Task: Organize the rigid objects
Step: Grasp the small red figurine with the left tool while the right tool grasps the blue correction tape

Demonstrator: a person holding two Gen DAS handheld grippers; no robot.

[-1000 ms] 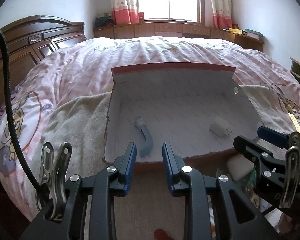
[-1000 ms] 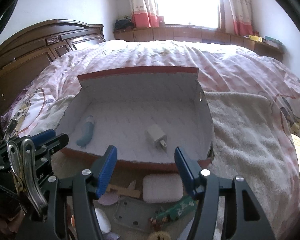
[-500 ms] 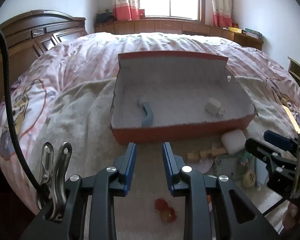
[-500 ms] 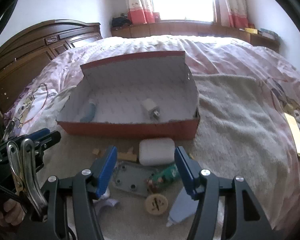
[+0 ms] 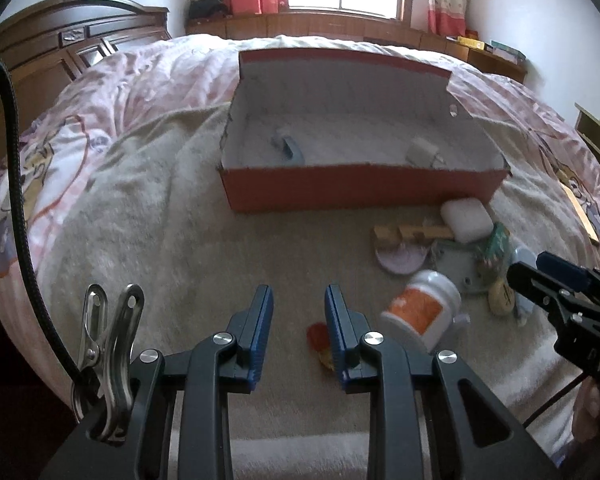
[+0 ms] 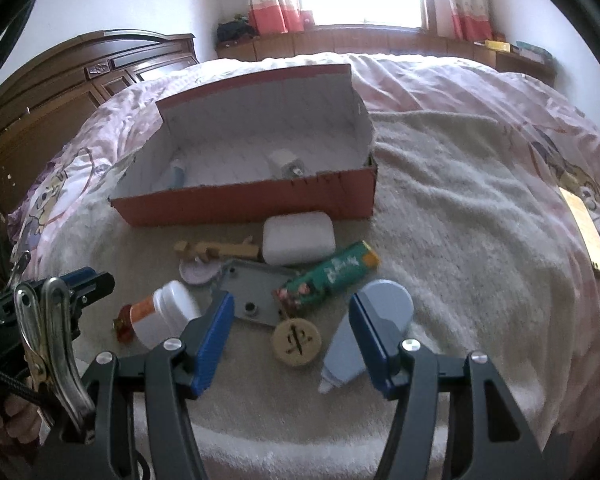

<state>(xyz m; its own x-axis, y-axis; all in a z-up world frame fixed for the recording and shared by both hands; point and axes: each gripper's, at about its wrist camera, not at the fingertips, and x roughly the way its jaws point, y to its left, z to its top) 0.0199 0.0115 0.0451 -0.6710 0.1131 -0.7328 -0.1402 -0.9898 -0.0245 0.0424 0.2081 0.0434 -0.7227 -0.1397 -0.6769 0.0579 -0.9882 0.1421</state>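
Two grippers hang over a fuzzy cream blanket (image 6: 480, 240) on a bed; the left gripper (image 5: 296, 312) has its blue fingers a little way apart with nothing between them; the right gripper (image 6: 292, 332) has its fingers spread wide, and they hold nothing too. A red box (image 6: 260, 204) sits open on the blanket; inside it lie a small blue tube (image 6: 177, 174) near the left side and a white plug (image 6: 286, 164) nearer the right. Just in front of the box lie the loose things: a white case (image 6: 298, 238), a wooden piece (image 6: 216, 250), a grey plate (image 6: 256, 294), a green packet (image 6: 332, 274), a white bottle with an orange label (image 6: 162, 316), a round wooden token (image 6: 296, 342) and a blue-grey tube (image 6: 370, 328); the token lies on the blanket between the right gripper's fingers.
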